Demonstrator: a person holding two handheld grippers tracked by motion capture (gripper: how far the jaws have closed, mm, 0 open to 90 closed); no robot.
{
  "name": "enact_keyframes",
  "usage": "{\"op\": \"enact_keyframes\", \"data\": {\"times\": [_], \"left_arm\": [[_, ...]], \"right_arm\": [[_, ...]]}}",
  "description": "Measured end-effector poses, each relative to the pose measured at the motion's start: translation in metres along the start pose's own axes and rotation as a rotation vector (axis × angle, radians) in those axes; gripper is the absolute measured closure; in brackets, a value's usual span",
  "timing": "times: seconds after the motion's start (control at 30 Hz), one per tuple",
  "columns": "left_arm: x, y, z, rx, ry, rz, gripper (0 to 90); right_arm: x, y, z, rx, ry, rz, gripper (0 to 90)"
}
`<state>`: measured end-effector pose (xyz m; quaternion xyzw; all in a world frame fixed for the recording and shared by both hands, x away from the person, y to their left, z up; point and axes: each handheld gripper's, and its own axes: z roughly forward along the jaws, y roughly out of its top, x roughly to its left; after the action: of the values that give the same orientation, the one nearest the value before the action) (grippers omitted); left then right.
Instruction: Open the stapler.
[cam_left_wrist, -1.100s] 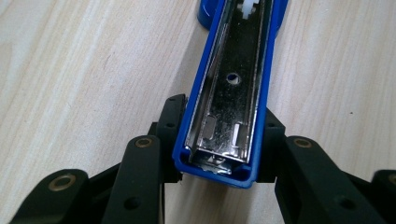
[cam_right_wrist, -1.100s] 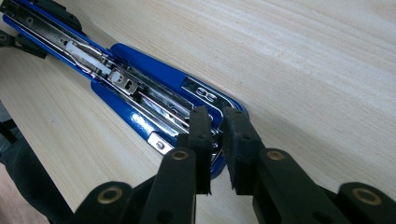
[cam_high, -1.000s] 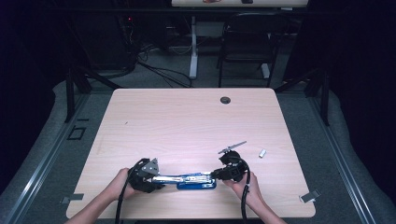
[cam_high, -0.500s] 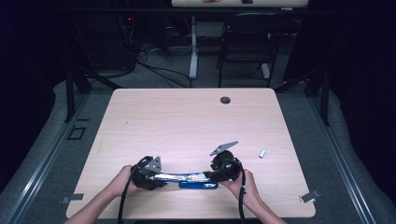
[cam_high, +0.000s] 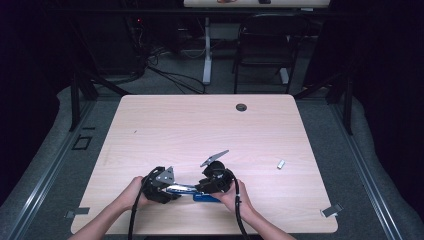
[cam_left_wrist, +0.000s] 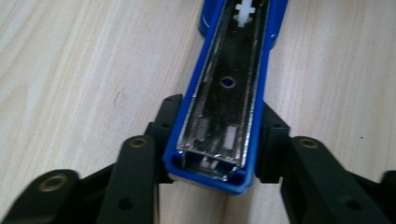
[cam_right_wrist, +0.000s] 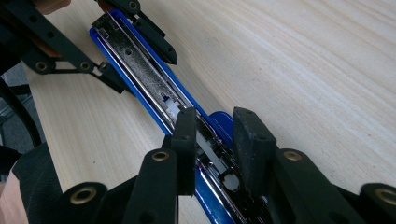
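A blue stapler (cam_high: 182, 189) lies folded open near the table's front edge, its shiny staple channel (cam_left_wrist: 229, 70) facing up. My left gripper (cam_high: 167, 187) holds its left end. In the left gripper view the pads (cam_left_wrist: 173, 133) press both blue sides, though the jaws have just been opening a little. My right gripper (cam_high: 202, 187) straddles the stapler farther right. Its jaws have just been closing, and its pads (cam_right_wrist: 187, 135) sit against the channel (cam_right_wrist: 140, 65) on either side near the white pusher. The left gripper (cam_right_wrist: 145, 71) shows beyond in the right gripper view.
A small pale strip (cam_high: 281, 164) lies on the table (cam_high: 210, 130) to the right. A dark cable hole (cam_high: 241, 107) sits near the far edge. A chair (cam_high: 265, 45) and cables stand beyond the table.
My right gripper has slid left along the stapler toward the left gripper, opening and closing again on the way. The left hand has stayed in place.
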<state>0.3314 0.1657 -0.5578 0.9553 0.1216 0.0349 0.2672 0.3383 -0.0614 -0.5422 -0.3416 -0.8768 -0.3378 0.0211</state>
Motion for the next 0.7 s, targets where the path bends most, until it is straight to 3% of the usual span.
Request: {"op": "enact_keyframes", "data": {"times": [0.07,0.13,0.23,0.27,0.37,0.5,0.7], "left_arm": [[0.0,0.001,0.0,0.008,-0.025,0.006,54.5],[-0.002,0.002,0.0,0.004,0.001,0.003,48.4],[-0.002,0.003,-0.004,-0.002,-0.003,0.004,42.1],[-0.002,0.002,-0.009,-0.039,0.018,-0.006,41.9],[-0.001,-0.001,-0.014,-0.077,0.022,-0.011,48.2],[-0.003,-0.001,-0.014,-0.08,0.016,0.001,57.2],[-0.005,-0.002,-0.012,-0.077,0.02,0.032,59.7]], "right_arm": [[0.001,0.0,0.0,0.004,-0.008,-0.002,72.3],[0.0,-0.001,0.001,0.002,-0.005,0.006,72.3],[0.0,-0.001,0.001,0.009,-0.007,0.003,72.0],[0.0,-0.001,0.001,0.015,-0.005,0.004,72.1],[-0.001,-0.002,0.003,0.003,0.002,0.015,72.2],[-0.001,-0.002,0.002,0.009,0.001,0.011,72.2],[-0.001,-0.002,0.001,0.021,0.007,0.018,71.7]]}}
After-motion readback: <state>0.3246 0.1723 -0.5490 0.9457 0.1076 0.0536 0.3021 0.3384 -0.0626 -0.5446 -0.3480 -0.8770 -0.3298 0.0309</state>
